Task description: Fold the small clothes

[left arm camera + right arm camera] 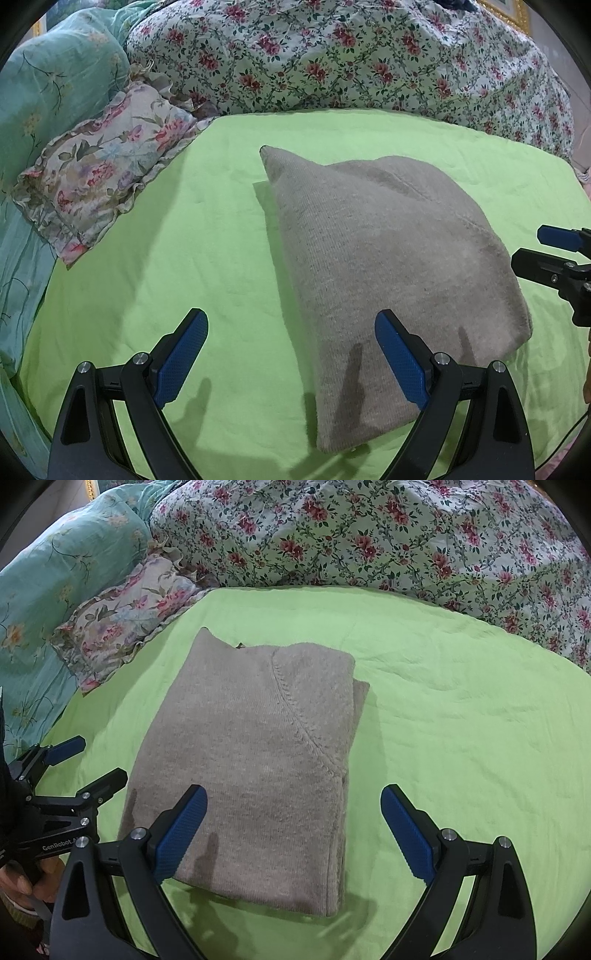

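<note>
A grey knit garment (388,266) lies folded into a thick rectangle on the green sheet (166,258); it also shows in the right wrist view (258,768). My left gripper (291,354) is open and empty, held just above the garment's near left edge. My right gripper (295,830) is open and empty above the garment's near right part. The right gripper shows at the right edge of the left wrist view (543,251), and the left gripper at the left edge of the right wrist view (92,760).
A floral quilt (351,55) is heaped along the back of the bed. A small floral pillow (99,166) and a teal pillow (55,74) lie at the left. Bare green sheet (461,701) spreads to the right of the garment.
</note>
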Tool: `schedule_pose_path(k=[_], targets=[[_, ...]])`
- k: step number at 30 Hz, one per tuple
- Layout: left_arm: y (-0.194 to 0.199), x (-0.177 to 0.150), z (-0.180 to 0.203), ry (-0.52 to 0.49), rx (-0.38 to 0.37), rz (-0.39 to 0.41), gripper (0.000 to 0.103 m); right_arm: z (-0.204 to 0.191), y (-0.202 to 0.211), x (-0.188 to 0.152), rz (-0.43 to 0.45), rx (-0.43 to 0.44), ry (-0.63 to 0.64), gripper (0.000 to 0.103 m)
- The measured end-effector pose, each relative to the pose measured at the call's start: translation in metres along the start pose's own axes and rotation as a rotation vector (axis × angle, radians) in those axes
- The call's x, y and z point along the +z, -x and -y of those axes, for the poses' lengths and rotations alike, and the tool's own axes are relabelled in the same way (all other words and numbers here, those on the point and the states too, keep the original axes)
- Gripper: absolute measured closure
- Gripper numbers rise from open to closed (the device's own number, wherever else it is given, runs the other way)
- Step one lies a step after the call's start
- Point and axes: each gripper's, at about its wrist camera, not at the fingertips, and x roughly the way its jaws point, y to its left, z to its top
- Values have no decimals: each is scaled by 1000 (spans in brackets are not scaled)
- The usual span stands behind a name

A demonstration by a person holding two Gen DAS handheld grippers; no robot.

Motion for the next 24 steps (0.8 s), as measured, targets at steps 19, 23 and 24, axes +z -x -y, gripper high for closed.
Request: schedule_pose_path(k=[19, 23, 24], targets=[[1, 1, -1, 3, 4, 5, 11, 5, 0, -1, 7, 3, -19, 8], [-1, 0, -1, 4, 2, -2, 11, 6, -2, -1, 7, 5, -22, 8], [-2, -1, -1, 6, 0, -7, 11, 7, -3, -2, 7, 7, -25, 8]])
